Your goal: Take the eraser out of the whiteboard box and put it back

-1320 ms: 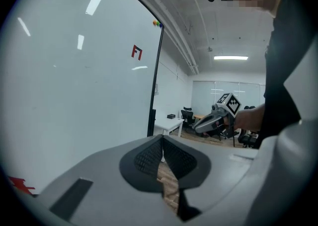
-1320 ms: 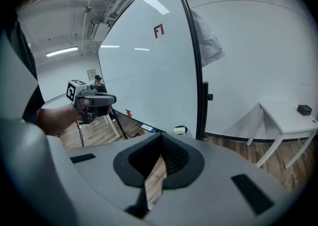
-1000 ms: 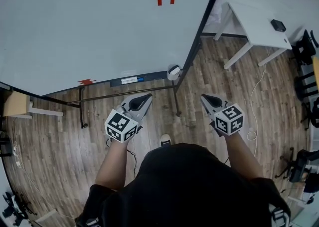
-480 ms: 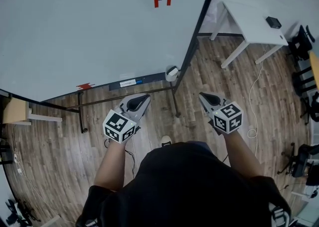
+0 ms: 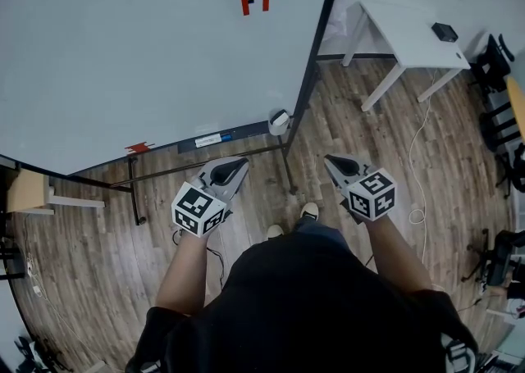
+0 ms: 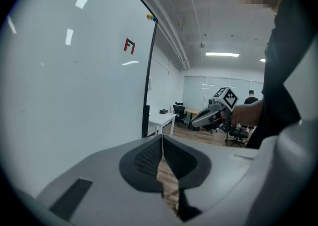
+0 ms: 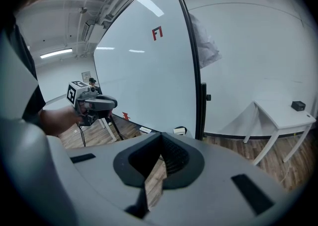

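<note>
The whiteboard [image 5: 148, 52] stands in front of me, with a dark tray [image 5: 215, 139] along its lower edge. A small white box [image 5: 280, 121] hangs at the tray's right end, by the board's black frame; something dark shows at its top. The right gripper view has the box [image 7: 180, 131] just above the jaws, far off. My left gripper [image 5: 239, 164] is shut and empty, held short of the tray. The right gripper [image 5: 330, 162] is level with it to the right, its jaws together with nothing between them. Each gripper shows in the other's view: left gripper [image 7: 102, 104], right gripper [image 6: 198, 117].
A white table [image 5: 410, 31] with a small black object [image 5: 444, 32] stands at the right, behind the board. The board's metal stand [image 5: 289, 166] reaches the wood floor between the grippers. A white cable [image 5: 418, 199] lies at the right, a wooden box [image 5: 29, 191] at the left.
A second shoe has come forward under the right gripper. The board and table have slid slightly left in the head view. Both grippers have hardly moved and stay shut.
</note>
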The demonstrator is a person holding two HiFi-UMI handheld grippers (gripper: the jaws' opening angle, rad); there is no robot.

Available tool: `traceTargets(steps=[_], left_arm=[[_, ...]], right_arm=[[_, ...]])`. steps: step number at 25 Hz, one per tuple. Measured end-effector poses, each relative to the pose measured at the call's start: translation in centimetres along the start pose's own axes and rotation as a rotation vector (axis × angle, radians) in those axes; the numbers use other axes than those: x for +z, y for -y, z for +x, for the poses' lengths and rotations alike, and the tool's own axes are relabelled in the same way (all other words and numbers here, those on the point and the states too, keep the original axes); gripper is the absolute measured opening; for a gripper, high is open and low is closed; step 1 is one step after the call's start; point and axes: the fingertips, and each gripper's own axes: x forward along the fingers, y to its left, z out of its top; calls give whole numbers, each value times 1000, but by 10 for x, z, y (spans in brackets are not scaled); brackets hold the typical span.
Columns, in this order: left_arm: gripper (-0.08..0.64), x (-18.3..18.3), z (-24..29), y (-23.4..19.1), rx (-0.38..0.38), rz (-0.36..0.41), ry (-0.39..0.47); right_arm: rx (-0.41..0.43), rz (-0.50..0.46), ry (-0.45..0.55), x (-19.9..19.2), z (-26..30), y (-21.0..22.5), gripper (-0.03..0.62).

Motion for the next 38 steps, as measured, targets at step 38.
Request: traceTargets(steps=[38], left_arm=[[14, 9, 98, -29, 42, -14, -75]], right_arm=[[58, 37, -31, 0, 25, 97, -7]])
